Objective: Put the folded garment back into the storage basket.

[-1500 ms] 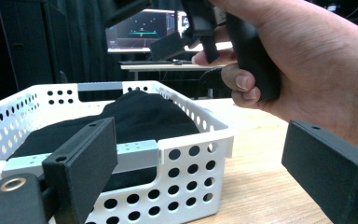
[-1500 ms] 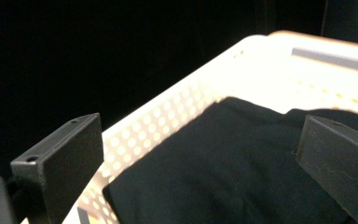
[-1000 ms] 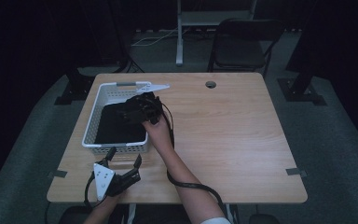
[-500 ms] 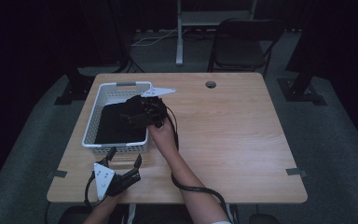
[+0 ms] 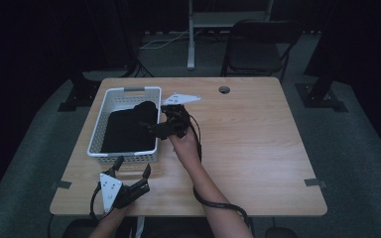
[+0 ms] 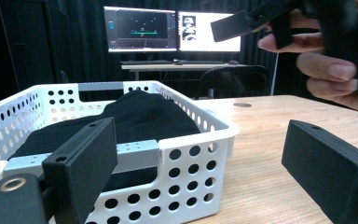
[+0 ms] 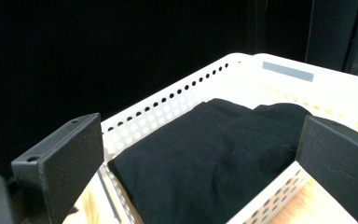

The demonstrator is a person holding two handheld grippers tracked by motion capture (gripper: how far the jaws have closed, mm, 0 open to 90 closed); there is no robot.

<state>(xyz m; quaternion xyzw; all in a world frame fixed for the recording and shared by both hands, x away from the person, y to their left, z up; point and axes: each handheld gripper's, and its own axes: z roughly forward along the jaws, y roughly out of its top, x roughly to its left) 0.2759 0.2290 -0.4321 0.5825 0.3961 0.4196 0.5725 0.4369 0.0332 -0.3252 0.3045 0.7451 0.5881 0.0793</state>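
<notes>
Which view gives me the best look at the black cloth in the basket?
The right gripper view: the black cloth lies close, between its open jaws, folds visible inside the white basket. The high view shows its whole dark outline but no detail. The left gripper view shows its mound above the basket's near wall.

Basket [image 5: 98, 130]: white plastic, walls patterned with rows of round holes, a grey strip on one end.
Cloth [image 5: 128, 130]: plain black, no pattern.
Table [image 5: 258, 144]: light wood grain.
Left gripper [image 5: 131, 168]: black jaws, pale grey plate on top.
Right gripper [image 5: 152, 130]: black, with a pale grey plate.
Chair [image 5: 258, 47]: black.
</notes>
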